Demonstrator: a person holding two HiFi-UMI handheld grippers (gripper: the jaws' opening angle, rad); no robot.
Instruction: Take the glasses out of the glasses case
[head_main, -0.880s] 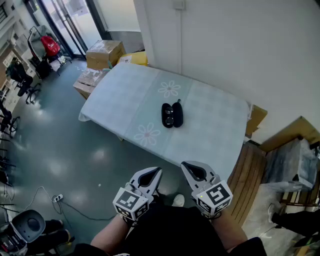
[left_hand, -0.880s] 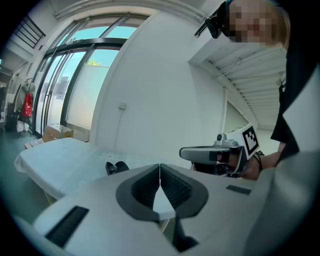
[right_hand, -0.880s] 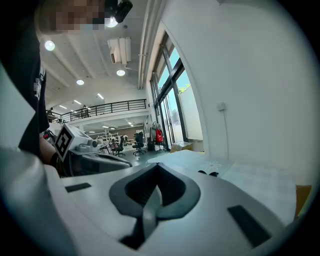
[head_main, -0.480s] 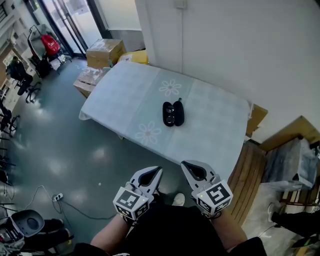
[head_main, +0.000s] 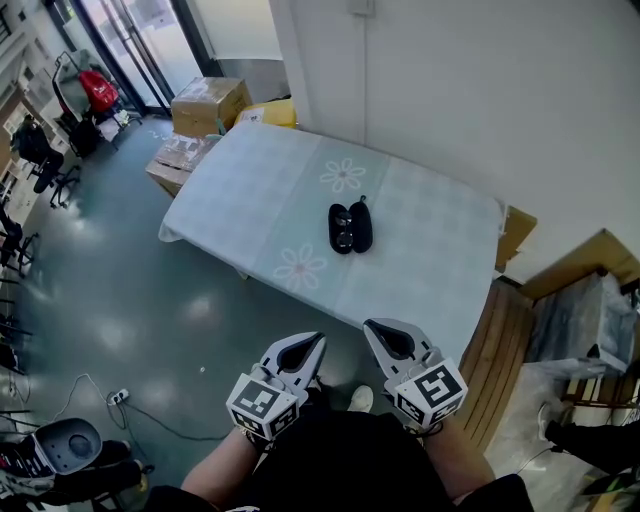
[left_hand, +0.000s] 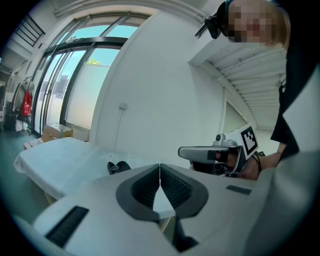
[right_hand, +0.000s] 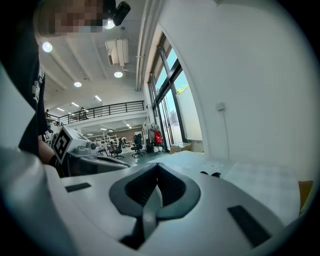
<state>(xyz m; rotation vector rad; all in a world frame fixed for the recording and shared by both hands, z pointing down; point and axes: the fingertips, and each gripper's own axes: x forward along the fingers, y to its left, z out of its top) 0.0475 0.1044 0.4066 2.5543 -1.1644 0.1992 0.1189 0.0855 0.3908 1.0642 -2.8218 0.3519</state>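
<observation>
A black glasses case (head_main: 351, 227) lies open on the pale table (head_main: 250, 200), with dark glasses resting in its left half. In the left gripper view the glasses case (left_hand: 118, 166) shows small and far off, and in the right gripper view the case (right_hand: 210, 174) is a dark speck on the table. My left gripper (head_main: 312, 343) and right gripper (head_main: 377, 327) are both held low near my body, well short of the table's near edge. Both are shut with nothing between the jaws. The left gripper (left_hand: 160, 165) and right gripper (right_hand: 157, 165) show closed tips.
The table stands against a white wall (head_main: 480, 90). Cardboard boxes (head_main: 208, 105) sit beyond its far left end, another box (head_main: 513, 238) at its right end. Wooden pallets (head_main: 505, 350) lie to the right. Office chairs (head_main: 50, 455) and a cable (head_main: 150, 420) are on the grey floor.
The view has shifted slightly, so the table and case sit a little further right and lower in the picture. The grippers have stayed where they were, still shut.
</observation>
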